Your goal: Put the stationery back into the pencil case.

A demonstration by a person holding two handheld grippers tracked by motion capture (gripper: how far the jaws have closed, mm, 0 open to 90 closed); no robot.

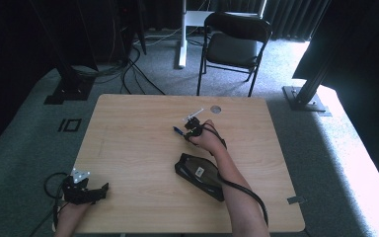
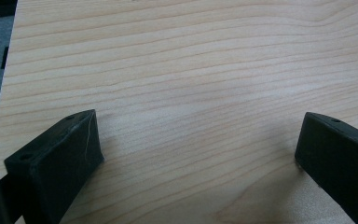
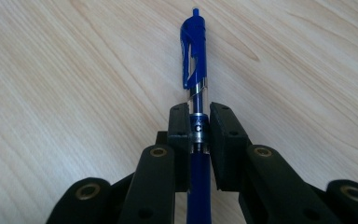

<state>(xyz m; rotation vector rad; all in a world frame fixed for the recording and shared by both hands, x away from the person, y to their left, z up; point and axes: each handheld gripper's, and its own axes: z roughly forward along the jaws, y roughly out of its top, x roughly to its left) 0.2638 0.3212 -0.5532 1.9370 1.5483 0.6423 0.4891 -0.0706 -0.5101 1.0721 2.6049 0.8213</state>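
The right gripper (image 3: 198, 123) sits closest in its own view, its two black jaws pressed together on a blue pen (image 3: 195, 70). The pads pinch the barrel just below the clear section with the silver band, and the pen runs straight up toward twelve o'clock, its clip and click button pointing away over the pale wooden table (image 3: 65, 70). The lower barrel passes back between the jaw arms toward six o'clock.

In the high view the right gripper (image 1: 190, 129) lies a little past the middle of the table (image 1: 128, 143), held by a hand whose forearm comes in from about five o'clock. The pen (image 1: 177, 131) shows there as a small blue tip poking out of the gripper toward nine o'clock. A black cable trails from the gripper along the forearm. Just beside the forearm, at about six o'clock from the gripper, a black pencil case (image 1: 199, 175) lies on the tabletop, slanted.

The left gripper (image 1: 86, 190) rests at the table's near left corner, around eight o'clock from the pen and well apart from it. In the left gripper view its jaws stand wide apart, one at each lower corner, with bare wood grain (image 2: 191, 93) between them and nothing held.

A black folding chair (image 1: 234, 42) stands on the grey carpet beyond the table's far edge, at about twelve o'clock.
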